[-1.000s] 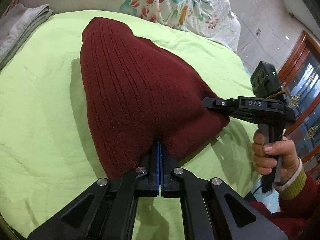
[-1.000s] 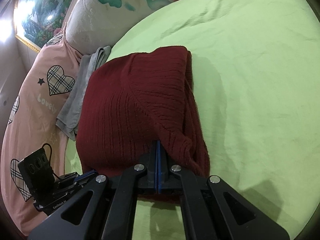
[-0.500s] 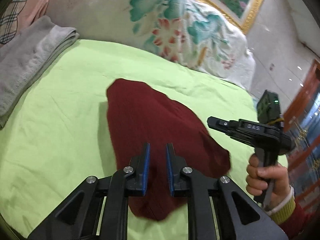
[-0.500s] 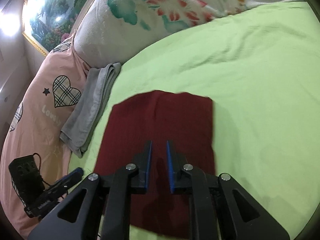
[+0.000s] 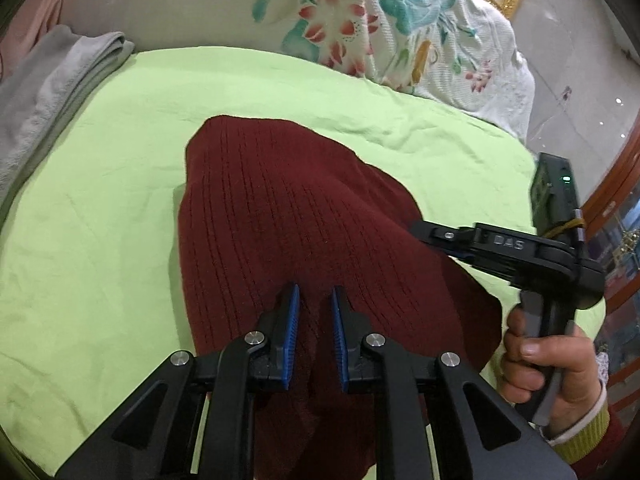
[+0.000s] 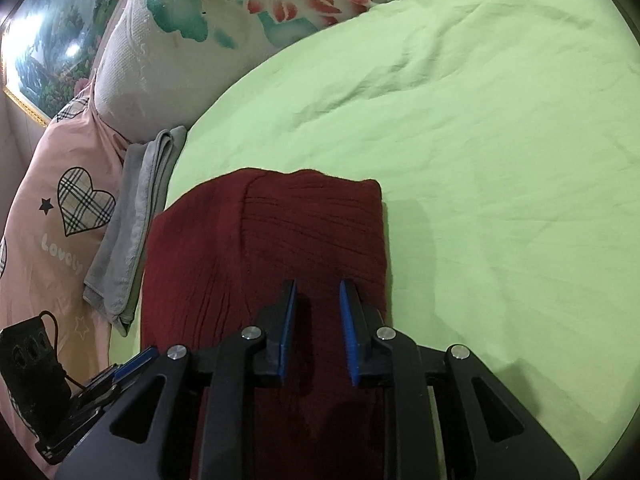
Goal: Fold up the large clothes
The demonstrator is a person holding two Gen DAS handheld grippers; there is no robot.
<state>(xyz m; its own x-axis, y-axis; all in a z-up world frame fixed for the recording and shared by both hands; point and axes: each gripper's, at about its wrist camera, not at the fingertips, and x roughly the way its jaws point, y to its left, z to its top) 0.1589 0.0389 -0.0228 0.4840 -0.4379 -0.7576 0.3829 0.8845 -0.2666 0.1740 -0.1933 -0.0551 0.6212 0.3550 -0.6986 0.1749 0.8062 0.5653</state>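
A dark red ribbed knit sweater point(image 5: 288, 216) lies folded flat on the green bed sheet point(image 5: 100, 208). My left gripper point(image 5: 314, 300) is open and empty, just above the sweater's near edge. The sweater also shows in the right wrist view point(image 6: 280, 240) as a rectangle. My right gripper point(image 6: 318, 296) is open and empty above its near right part. In the left wrist view the right gripper point(image 5: 440, 236) reaches over the sweater's right edge, held by a hand point(image 5: 536, 364).
A folded grey towel point(image 5: 52, 92) lies at the sheet's left edge, also in the right wrist view point(image 6: 136, 216). A floral pillow point(image 5: 360, 28) lies at the head. A pink quilt with hearts point(image 6: 52, 208) is at left. A wooden cabinet point(image 5: 616, 216) stands at right.
Both grippers were shut on the lifted sweater's edge a second ago. They opened and let it drop flat on the sheet, and now hover lower over it.
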